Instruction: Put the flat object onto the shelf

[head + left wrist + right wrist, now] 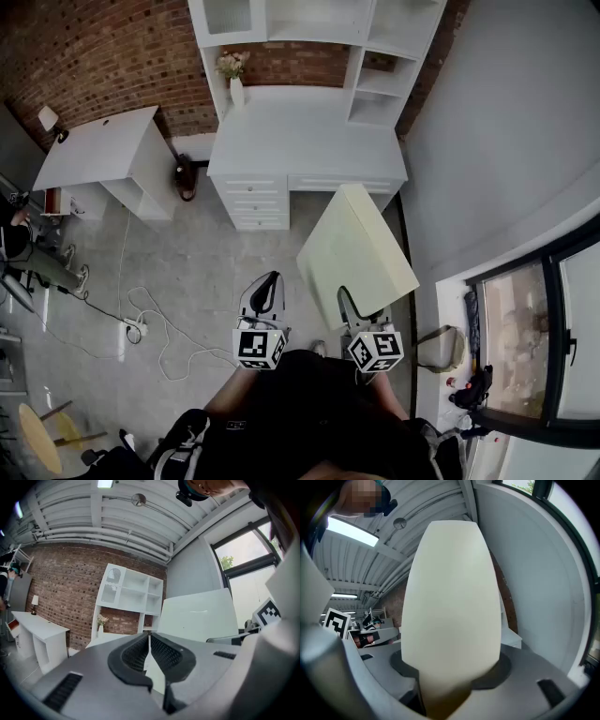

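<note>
While the person stands on the grey floor (202, 272) facing the white desk (300, 131), both grippers are held out low in front of the body.

Right gripper (351, 311): jaws clamped on the near edge of the flat board (356, 244), one jaw on each face. The right gripper view shows the board's lower end wedged between the jaws, and the pale cream panel fills the middle of that view. The jaws stand only as far apart as the board is thick.

Flat board: held clear of the floor and carried by that one edge alone. In the head view it tilts away from the person, its far edge close to the desk's right front corner. It touches neither the desk nor the shelf unit (319, 19), so it is not yet on any shelf.

Left gripper (149, 641): the ribbed pads meet at the tips with nothing between them. It sits just left of the right gripper and apart from the board. In its own view the board rises to the right of the shelf unit.

Surroundings:
- The shelf unit stands on the back of the desk against the brick wall (103, 47). The open compartments that can be seen look bare.
- A white vase (236, 91) with flowers stands at the desk's back left.
- A second white table (98, 150) stands to the left, well apart from the desk.
- A white cable (159, 328) loops across the floor.
- A dark-framed window (534, 337) is on the right.
</note>
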The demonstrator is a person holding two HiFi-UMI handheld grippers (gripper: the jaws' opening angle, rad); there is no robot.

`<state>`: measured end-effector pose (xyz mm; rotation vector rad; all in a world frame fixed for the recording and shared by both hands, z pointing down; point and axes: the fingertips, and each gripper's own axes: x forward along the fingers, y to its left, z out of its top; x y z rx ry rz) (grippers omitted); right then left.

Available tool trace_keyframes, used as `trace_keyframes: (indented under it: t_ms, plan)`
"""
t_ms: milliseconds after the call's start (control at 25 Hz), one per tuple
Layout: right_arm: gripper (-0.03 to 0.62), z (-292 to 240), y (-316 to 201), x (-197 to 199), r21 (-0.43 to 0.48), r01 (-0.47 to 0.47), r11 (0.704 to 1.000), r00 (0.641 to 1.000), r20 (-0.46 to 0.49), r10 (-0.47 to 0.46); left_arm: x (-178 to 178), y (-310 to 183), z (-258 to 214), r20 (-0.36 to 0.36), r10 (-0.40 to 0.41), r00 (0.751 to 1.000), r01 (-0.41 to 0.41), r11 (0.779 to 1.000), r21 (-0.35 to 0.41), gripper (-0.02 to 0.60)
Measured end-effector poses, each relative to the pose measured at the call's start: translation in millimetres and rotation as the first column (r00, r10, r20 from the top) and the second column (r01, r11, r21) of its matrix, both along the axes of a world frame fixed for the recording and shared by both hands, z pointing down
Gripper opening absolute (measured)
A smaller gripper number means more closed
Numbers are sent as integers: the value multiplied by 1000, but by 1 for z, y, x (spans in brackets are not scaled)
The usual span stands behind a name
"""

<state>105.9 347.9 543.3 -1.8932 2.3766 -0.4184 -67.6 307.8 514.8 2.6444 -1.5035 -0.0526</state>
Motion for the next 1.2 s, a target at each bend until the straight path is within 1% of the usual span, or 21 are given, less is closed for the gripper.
trace_keyframes:
  t_ms: [560,680,800,1040,1200]
  plan:
    - [279,0,7,6,9,9,1000,1000,20,-10,5,9,1,3,-11,1000,11,1000,1,21]
    - [279,-1,8,9,13,18,1000,999,40,-19,9,10,2,4,-13,1000,13,1000,1,21]
    - [279,1,8,17,13,30,999,998,55,-30,18,10,4,8,-13,1000,13,1000,-2,21]
    - [279,0,11,43,13,59,998,998,9,-59,43,12,-1,24,-15,1000,15,1000,2,21]
    - [279,2,4,63,19,76,997,997,33,-77,64,10,-1,22,-34,999,34,999,-2,21]
